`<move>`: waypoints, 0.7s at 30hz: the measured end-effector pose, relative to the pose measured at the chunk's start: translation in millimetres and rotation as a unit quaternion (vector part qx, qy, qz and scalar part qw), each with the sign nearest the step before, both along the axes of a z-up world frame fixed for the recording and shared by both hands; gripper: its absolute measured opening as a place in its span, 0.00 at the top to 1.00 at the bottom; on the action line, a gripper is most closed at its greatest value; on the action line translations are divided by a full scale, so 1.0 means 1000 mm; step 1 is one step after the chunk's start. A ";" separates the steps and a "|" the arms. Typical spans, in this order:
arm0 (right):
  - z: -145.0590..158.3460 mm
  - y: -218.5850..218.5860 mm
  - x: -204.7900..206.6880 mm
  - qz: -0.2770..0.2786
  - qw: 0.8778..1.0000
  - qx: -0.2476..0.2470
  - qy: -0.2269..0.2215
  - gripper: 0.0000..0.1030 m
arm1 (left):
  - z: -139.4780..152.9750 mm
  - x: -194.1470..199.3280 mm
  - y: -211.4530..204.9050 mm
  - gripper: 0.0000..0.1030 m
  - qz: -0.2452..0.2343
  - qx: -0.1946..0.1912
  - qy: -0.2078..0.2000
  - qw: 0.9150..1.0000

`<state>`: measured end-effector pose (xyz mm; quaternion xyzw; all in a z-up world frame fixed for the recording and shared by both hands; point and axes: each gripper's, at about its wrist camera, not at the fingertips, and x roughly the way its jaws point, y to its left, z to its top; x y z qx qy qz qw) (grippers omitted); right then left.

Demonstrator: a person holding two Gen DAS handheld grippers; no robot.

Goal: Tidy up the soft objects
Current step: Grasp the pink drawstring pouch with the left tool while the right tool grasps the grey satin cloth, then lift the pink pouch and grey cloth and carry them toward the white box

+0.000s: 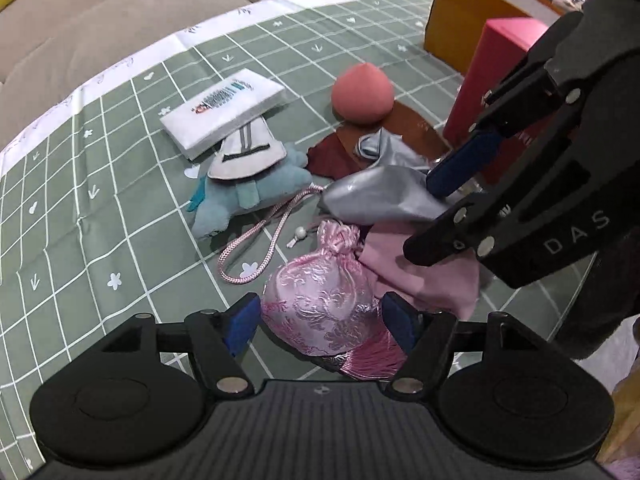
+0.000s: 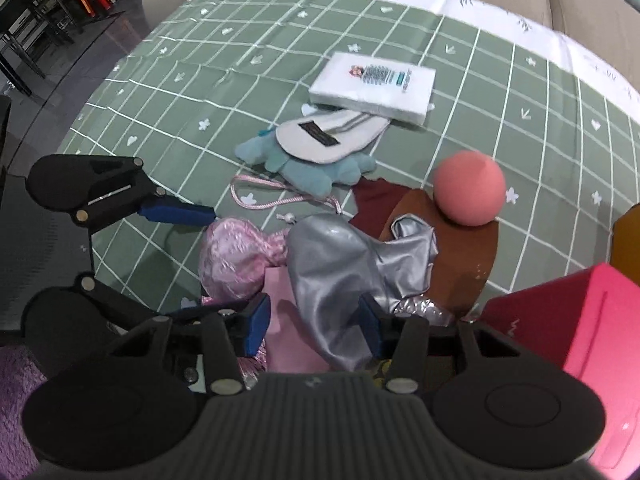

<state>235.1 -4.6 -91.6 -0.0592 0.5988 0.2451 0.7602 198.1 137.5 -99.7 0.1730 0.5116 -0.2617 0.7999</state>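
Note:
A pile of soft things lies on the green checked cloth [image 1: 120, 184]. My left gripper [image 1: 320, 320] is open, its blue pads either side of a pink brocade pouch [image 1: 320, 292], which also shows in the right wrist view [image 2: 236, 256]. My right gripper [image 2: 314, 322] is open around a silver fabric bag [image 2: 332, 272], above a pink cloth [image 2: 280, 320]. In the left wrist view the right gripper [image 1: 432, 216] hangs over the silver bag [image 1: 372, 196]. A blue plush toy [image 1: 244, 196], a grey-white pouch [image 1: 248, 152], a white tissue pack [image 1: 224, 108] and a pink ball [image 1: 362, 94] lie farther back.
A pink box [image 1: 492, 80] and an orange box [image 1: 460, 20] stand at the right. Dark red and brown cloths [image 2: 452, 240] lie under the ball. A pink cord [image 1: 256, 248] loops on the cloth. A beige sofa [image 1: 100, 12] runs behind the table.

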 end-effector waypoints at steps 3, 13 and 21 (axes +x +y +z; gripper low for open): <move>-0.004 0.002 0.001 0.002 1.000 0.001 0.006 0.63 | -0.005 0.004 0.000 0.22 0.000 -0.002 0.006 1.000; -0.004 0.000 0.001 0.007 1.000 -0.001 0.002 0.97 | -0.001 0.004 0.002 0.48 0.023 0.006 -0.003 1.000; 0.022 -0.006 -0.004 0.009 0.999 0.005 -0.031 1.00 | 0.032 -0.001 0.010 0.50 0.074 0.004 -0.024 0.997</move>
